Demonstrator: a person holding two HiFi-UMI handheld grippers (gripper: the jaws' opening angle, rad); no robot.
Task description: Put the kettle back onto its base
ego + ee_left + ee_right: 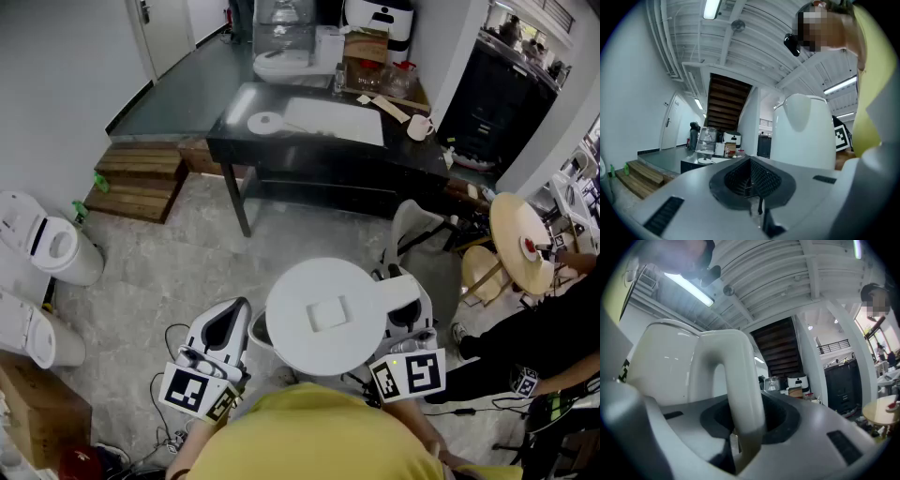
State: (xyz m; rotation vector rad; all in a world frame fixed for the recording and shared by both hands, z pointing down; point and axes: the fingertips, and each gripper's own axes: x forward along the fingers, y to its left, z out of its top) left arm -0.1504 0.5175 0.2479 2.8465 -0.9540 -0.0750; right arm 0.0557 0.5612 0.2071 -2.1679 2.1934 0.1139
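A white kettle point(323, 317) hangs in the air close in front of me, seen from above with its round lid up. My right gripper point(405, 314) is shut on the kettle's handle point(729, 380), which stands upright between the jaws in the right gripper view, with the white body point(661, 366) to the left. My left gripper point(228, 325) floats beside the kettle's left side, jaws shut and nothing in them; its own view shows the kettle point(804, 133) just to the right. The round white base point(265, 122) lies far ahead on the black table point(309, 159).
On the table are a white sheet point(333, 120), a mug point(419, 127) and boxes at the back. Wooden steps point(141, 178) lie to its left and white bins point(52, 248) further left. A round wooden table point(520, 239) and a person's arm point(553, 319) are at right.
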